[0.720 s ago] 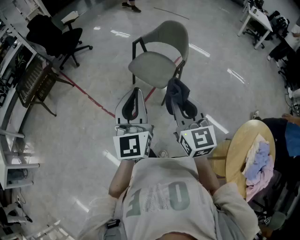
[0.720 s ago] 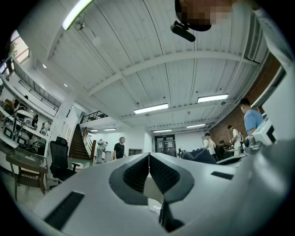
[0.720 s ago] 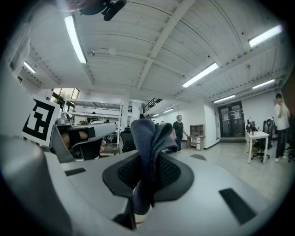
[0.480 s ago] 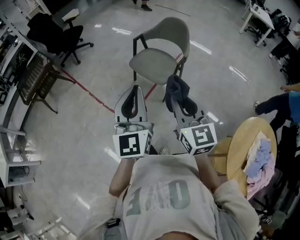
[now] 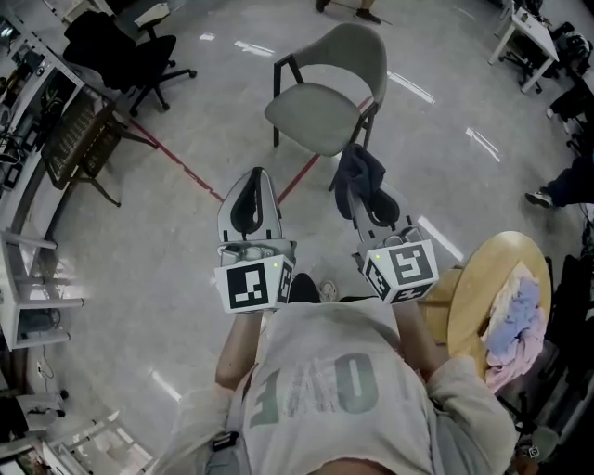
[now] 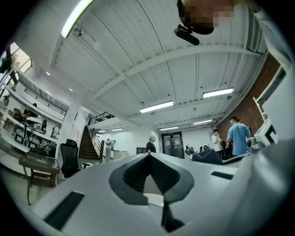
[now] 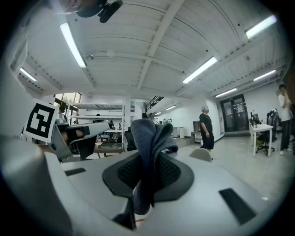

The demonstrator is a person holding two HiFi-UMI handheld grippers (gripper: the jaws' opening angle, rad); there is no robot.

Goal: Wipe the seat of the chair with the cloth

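Passer-by [image 5: 564,188] farther — cloth [image 7: 150,147] between right fingers [image 7: 177,173]

Head view looks steeply down on the chair [image 5: 318,113]; gripper views tilt upward.

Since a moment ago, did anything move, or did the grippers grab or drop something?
Nothing was grabbed or dropped. A passer-by's leg at the right stepped away toward the picture's edge, and the feet at the top walked rightward. The right gripper is still shut on the cloth, and the left gripper is still shut and empty. Both are held short of the chair, as before.
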